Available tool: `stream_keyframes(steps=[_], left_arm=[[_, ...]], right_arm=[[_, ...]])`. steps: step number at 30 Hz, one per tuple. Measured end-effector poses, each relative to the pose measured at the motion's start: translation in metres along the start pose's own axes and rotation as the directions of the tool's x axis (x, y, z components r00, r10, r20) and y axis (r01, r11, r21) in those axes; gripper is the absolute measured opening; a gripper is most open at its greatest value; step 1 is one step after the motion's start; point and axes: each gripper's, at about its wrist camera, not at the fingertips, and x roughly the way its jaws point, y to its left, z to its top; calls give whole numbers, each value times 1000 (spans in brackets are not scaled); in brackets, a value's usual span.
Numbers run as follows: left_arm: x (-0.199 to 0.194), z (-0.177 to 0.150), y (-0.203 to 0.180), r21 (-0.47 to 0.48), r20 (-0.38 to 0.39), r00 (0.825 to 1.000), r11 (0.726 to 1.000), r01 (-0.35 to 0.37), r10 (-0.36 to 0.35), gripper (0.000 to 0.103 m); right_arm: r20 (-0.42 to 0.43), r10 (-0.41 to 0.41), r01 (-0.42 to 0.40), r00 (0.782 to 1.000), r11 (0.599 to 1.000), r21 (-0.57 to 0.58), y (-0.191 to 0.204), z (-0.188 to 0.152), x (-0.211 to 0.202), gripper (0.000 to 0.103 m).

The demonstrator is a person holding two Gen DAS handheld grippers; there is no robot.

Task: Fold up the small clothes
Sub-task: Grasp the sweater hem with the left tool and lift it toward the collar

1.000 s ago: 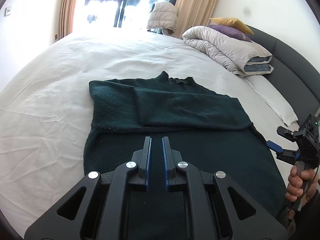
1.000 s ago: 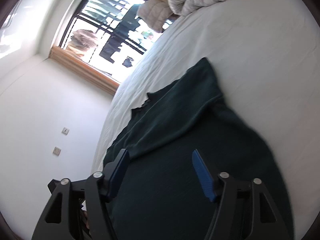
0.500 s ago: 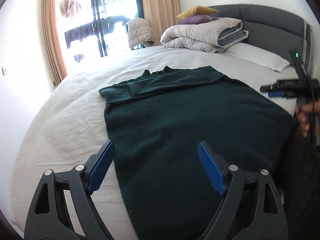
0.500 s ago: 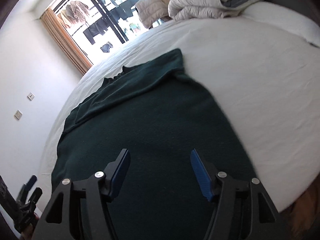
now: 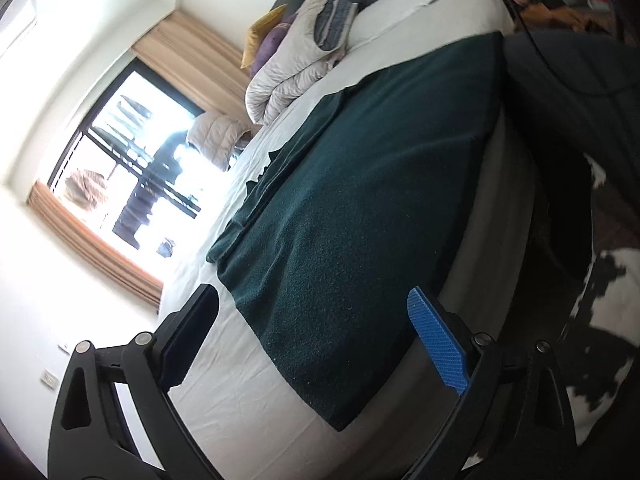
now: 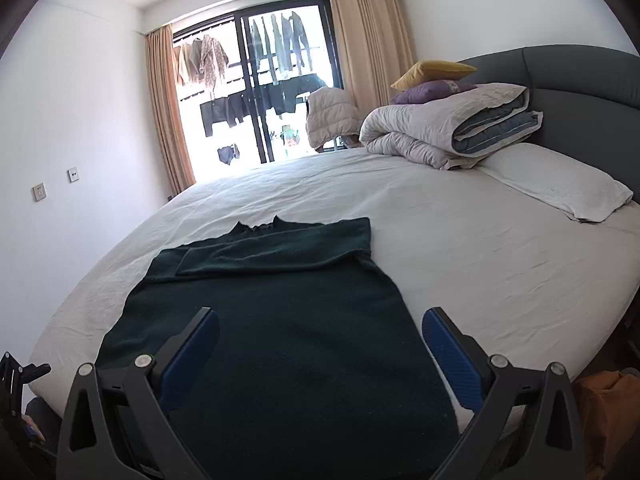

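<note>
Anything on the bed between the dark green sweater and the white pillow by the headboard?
Nothing: in the right wrist view, only bare white sheet lies between the dark green knit sweater and the white pillow.

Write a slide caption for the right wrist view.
Right gripper open above a dark green sweater, sleeves folded across its chest, on a white-sheeted bed.

Dark green sweater (image 6: 276,320) flat on bed, sleeves folded across.

Black left gripper (image 5: 316,340) and right gripper (image 6: 320,352) frames, silver screws, blue-padded fingers (image 6: 452,364).
</note>
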Motion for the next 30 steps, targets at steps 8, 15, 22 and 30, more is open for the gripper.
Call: stream_keyframes(steps=[8,15,22,30], left_arm=[[14,-36,-56,382,58,992,916,-122,109,97],[27,-42,-39,347,59,992,930,-126,112,83],[26,-30,-13,263,30,997,962,-78,73,33],[14,0,39,58,38,999,998,-40,38,10]], right_arm=[[-74,40,-42,996,999,-23,20,-22,7,103],[-84,47,-52,995,997,-55,28,-24,9,103],[-110,44,-57,993,991,-123,36,-34,-1,101],[-178,1,-58,984,947,-316,41,-55,-26,92]])
